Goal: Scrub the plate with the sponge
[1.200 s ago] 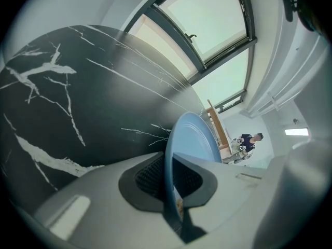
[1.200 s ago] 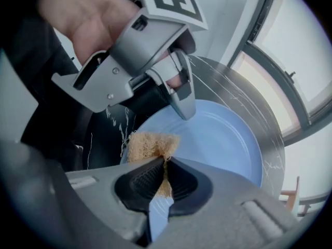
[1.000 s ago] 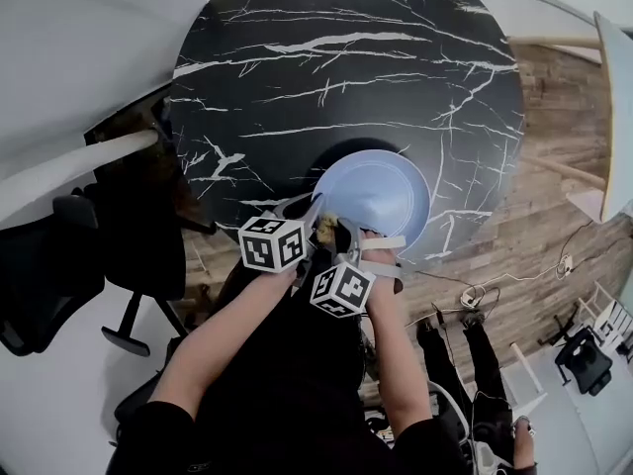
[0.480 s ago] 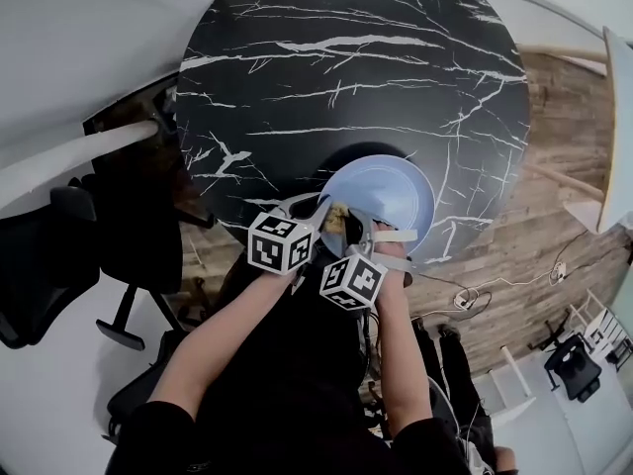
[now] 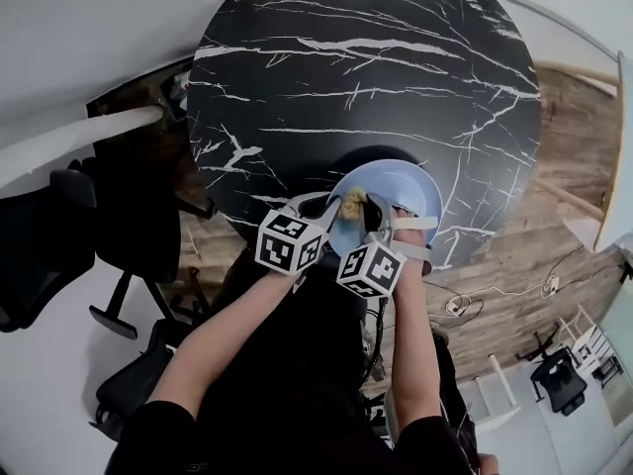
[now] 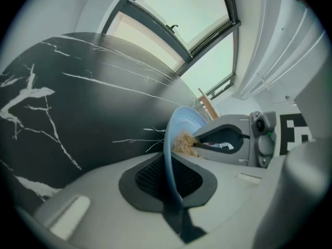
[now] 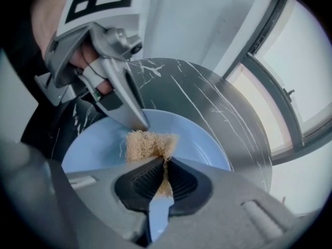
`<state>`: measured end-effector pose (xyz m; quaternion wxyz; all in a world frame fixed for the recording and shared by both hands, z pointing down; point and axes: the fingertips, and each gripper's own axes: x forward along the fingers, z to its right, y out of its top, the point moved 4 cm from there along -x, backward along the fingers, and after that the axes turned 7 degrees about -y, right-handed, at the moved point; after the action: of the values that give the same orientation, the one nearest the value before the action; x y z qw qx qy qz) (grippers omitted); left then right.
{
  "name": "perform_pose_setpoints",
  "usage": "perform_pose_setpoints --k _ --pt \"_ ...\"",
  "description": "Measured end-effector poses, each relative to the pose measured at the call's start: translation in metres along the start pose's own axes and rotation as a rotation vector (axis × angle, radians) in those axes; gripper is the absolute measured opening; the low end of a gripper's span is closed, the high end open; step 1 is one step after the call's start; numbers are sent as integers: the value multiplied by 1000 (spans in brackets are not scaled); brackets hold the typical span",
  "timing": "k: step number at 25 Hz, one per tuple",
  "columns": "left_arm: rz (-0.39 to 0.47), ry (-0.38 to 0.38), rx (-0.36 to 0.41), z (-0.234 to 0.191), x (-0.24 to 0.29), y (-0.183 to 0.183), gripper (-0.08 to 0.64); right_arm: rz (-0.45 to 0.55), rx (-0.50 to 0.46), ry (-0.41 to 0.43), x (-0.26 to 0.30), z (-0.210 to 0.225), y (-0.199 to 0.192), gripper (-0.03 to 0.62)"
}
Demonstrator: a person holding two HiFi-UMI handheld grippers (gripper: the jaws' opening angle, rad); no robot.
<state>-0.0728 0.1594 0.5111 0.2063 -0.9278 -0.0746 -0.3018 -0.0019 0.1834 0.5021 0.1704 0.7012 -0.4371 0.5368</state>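
We steady the plate [image 7: 199, 139], rim clamped in our left hand-held gripper [image 6: 168, 178]. Our right hand-held gripper [image 7: 162, 179] pinches the sponge [image 7: 148, 145] onto it.

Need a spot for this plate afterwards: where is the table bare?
The marble table is bare from its far rim to the blue plate. Crowded only at the near edge: left gripper clamps the plate's rim, right gripper holds the sponge on it.
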Motion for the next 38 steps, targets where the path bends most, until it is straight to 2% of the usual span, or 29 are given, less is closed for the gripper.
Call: perform_pose_setpoints --k 5,12,16,18,20,26,38 --pt "2 0 -7 -1 0 1 21 -4 73 -68 16 39 -5 21" --pt "12 -5 -32 -2 -1 0 20 -73 105 -198 20 66 -25 21" --pt "28 -5 -56 -2 -1 0 20 -93 222 -231 16 75 -44 21" --pt "34 -3 -66 -2 -1 1 19 -97 225 -239 15 73 -44 21" --pt "40 -2 -75 -3 -2 0 18 -100 187 -243 14 67 -40 20" --pt "45 -1 -89 -3 -2 -1 20 -75 132 -198 3 33 -25 20" --pt "45 6 -81 -4 -3 -3 23 -49 190 3 -32 -54 -24 18"
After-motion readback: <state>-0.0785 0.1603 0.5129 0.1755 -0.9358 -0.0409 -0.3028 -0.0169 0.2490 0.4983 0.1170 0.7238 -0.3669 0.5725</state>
